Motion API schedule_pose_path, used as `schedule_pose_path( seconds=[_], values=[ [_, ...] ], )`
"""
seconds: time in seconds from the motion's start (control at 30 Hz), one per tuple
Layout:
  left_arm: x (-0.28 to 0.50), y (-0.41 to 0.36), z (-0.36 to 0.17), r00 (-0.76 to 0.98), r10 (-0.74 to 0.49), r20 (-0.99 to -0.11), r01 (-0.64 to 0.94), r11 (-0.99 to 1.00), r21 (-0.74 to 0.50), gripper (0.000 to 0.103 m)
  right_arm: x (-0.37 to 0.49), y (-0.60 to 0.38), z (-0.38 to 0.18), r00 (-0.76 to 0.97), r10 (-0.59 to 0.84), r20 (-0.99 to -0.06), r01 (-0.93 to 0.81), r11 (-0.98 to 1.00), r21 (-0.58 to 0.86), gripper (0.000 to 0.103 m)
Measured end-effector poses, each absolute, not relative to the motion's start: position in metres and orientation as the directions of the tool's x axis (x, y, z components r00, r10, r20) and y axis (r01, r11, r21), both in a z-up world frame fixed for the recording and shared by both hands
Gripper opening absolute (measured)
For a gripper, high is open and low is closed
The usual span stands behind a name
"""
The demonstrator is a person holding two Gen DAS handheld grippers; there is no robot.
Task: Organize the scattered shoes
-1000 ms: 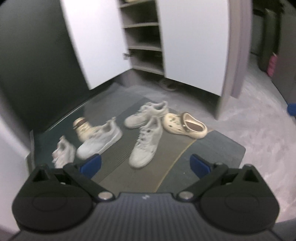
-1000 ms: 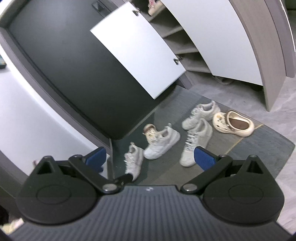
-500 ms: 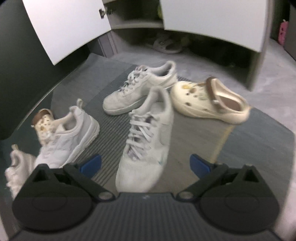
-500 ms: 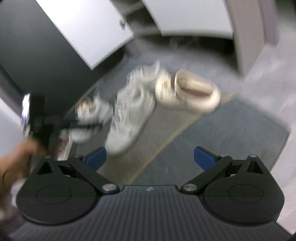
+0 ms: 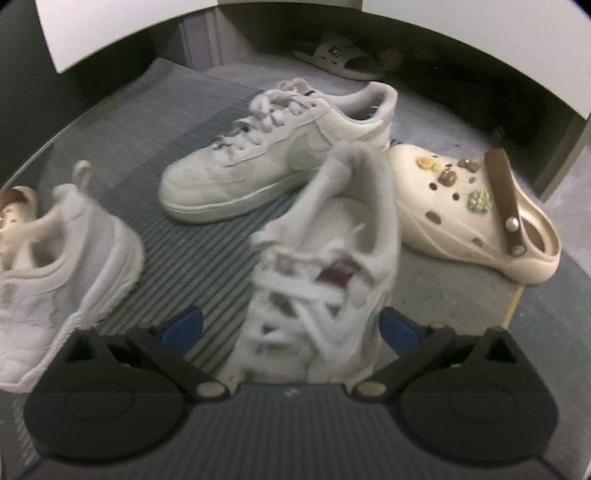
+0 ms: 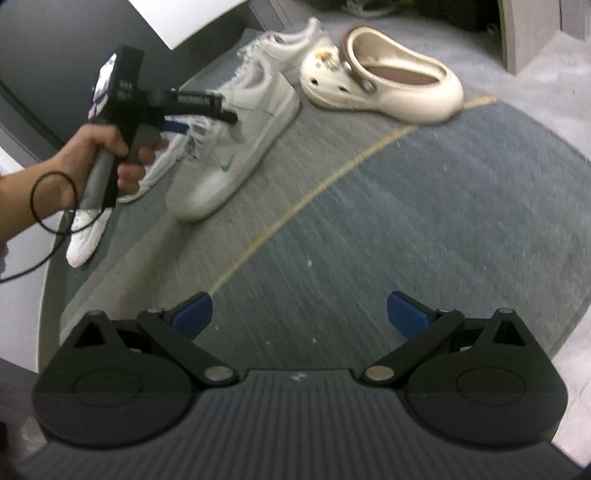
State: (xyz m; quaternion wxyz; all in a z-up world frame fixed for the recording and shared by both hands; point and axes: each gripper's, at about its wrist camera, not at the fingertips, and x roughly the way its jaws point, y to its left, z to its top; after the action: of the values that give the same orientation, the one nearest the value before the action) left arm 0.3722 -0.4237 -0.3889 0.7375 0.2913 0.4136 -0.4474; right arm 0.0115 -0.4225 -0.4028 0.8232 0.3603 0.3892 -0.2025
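While both tools hang over the ribbed grey mat point(image 6: 388, 206):
Left gripper point(image 5: 290, 326): blue pads spread wide, straddling the laced white sneaker point(image 5: 325, 258) — not clamped.
Right gripper point(image 6: 299, 315): spread apart, holding nothing, above bare mat.
Second sneaker point(image 5: 280, 155): smooth leather, lying just behind.
Clog point(image 5: 476, 206): cream foam, perforated, brown strap — beside the laced sneaker.

Grey ribbed mat point(image 6: 424, 221) with yellow stripe point(image 6: 314, 195), white cabinet door point(image 5: 110, 29), dark wall point(image 6: 55, 55)
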Motion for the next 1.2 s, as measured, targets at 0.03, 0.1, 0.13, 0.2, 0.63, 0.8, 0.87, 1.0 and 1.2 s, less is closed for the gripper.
schedule_pose_path(
  seconds=[0.03,0.1,0.13,0.2,0.63,0.8,0.87,1.0,1.2],
  values=[
    [0.370,-0.428,-0.393,0.255,-0.410,-0.876,0.906,0.417,0.069,0.102,0.011,-0.421,-0.409,0.605,-0.046,-0.795,0.630,0.638,0.443,0.103],
    [0.367,-0.436,-0.401,0.252,-0.392,-0.885,0.917,0.390,0.088,0.100,0.011,-0.416,-0.418,0.589,-0.028,-0.808,0.651,0.609,0.454,0.103],
    [0.365,-0.441,-0.404,0.250,-0.383,-0.889,0.921,0.376,0.097,0.098,0.012,-0.414,-0.423,0.582,-0.018,-0.813,0.658,0.598,0.457,0.103],
    [0.358,-0.444,-0.408,0.277,-0.372,-0.886,0.926,0.350,0.143,0.094,0.015,-0.408,-0.427,0.574,-0.001,-0.819,0.656,0.599,0.459,0.103],
    [0.311,-0.342,-0.375,0.252,-0.283,-0.925,0.926,0.348,0.146,0.082,-0.001,-0.390,-0.402,0.618,-0.037,-0.785,0.624,0.631,0.461,0.103],
    [0.288,-0.298,-0.371,0.253,-0.259,-0.932,0.918,0.368,0.147,0.082,-0.014,-0.383,-0.395,0.628,-0.045,-0.777,0.618,0.636,0.462,0.103],
    [0.278,-0.282,-0.372,0.260,-0.255,-0.931,0.910,0.388,0.148,0.082,-0.019,-0.381,-0.395,0.635,-0.043,-0.771,0.616,0.631,0.472,0.103],
    [0.258,-0.250,-0.376,0.274,-0.247,-0.929,0.892,0.428,0.149,0.083,-0.030,-0.375,-0.392,0.635,-0.042,-0.772,0.605,0.648,0.463,0.103],
    [0.228,-0.201,-0.382,0.294,-0.234,-0.927,0.861,0.485,0.151,0.085,-0.049,-0.371,-0.391,0.619,-0.045,-0.785,0.614,0.651,0.447,0.103]
  ],
)
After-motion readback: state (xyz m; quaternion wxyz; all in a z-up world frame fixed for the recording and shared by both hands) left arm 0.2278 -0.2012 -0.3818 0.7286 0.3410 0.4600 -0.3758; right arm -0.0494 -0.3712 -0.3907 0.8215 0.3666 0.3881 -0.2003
